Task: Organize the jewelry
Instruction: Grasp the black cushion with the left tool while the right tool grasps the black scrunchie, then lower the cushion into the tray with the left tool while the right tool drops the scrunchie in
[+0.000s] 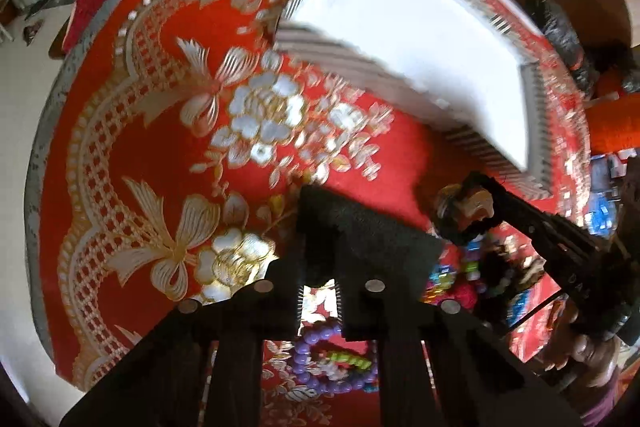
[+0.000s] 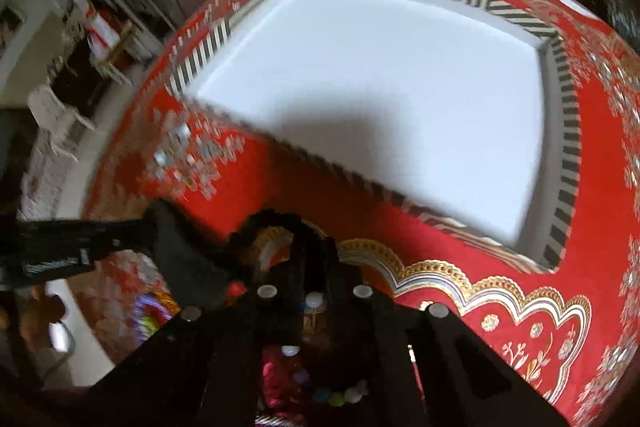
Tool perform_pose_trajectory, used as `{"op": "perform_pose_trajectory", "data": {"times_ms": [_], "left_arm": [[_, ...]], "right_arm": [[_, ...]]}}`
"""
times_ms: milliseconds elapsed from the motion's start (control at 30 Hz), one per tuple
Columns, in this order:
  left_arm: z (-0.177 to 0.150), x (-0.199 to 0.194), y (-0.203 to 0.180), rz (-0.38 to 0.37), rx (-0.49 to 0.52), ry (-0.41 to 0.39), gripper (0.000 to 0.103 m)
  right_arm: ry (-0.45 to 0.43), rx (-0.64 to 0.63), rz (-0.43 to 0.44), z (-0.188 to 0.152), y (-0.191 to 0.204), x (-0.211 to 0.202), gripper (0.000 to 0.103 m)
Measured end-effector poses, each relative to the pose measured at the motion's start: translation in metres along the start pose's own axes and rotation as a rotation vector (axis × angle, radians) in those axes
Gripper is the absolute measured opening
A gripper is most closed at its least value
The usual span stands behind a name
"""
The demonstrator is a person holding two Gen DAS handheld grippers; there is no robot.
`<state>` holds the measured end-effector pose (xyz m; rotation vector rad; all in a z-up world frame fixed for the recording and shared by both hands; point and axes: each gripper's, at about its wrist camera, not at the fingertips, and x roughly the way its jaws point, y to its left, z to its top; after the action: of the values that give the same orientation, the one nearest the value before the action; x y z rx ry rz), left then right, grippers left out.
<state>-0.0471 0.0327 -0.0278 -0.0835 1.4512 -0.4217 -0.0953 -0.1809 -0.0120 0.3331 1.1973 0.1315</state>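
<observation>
Red cloth [image 1: 132, 155] with gold and silver flowers is covering the round table I am working over, and a white tray [image 1: 408, 39] with a black-and-white striped rim is sitting on it toward the far side, its floor bare.

I am looking down along my left gripper [image 1: 320, 227], and its jaws are showing pressed together in front of the lens; the picture is blurred at the tips and I cannot tell whether anything is caught between them. Just under its frame a purple bead bracelet [image 1: 316, 363] is lying on the cloth, with a green beaded piece [image 1: 352, 361] inside its loop.

To the right in that view my right gripper [image 1: 476, 215] is reaching down over a heap of colourful jewelry [image 1: 468, 267] near the table's near edge, with pale and dark pieces right at its tips. A hand [image 1: 588, 355] is gripping its handle. From the right wrist view the fingers are closed up, and a dark beaded loop [image 2: 276, 219] is arching over their tips; the blur is keeping me from saying whether they are pinching it or only touching it. Pale round beads [image 2: 340, 393] are lying below its frame. The tray is sitting well beyond both grippers.
</observation>
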Motion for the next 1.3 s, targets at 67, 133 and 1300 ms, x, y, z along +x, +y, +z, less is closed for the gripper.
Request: {"op": "perform_pose_trajectory", "data": {"times_ms": [67, 133, 1300], "left_arm": [[0.003, -0.012, -0.002, -0.009, 0.011, -0.025, 0.0], [0.006, -0.023, -0.005, -0.017, 0.026, -0.053, 0.0], [0.117, 0.015, -0.02, 0.078, -0.005, -0.108, 0.0]], "right_arm": [[-0.038, 0.034, 0.03, 0.001, -0.004, -0.014, 0.007], [-0.065, 0.042, 0.033, 0.003, -0.005, -0.028, 0.007], [-0.013, 0.265, -0.134, 0.022, -0.11, -0.018, 0.007]]}}
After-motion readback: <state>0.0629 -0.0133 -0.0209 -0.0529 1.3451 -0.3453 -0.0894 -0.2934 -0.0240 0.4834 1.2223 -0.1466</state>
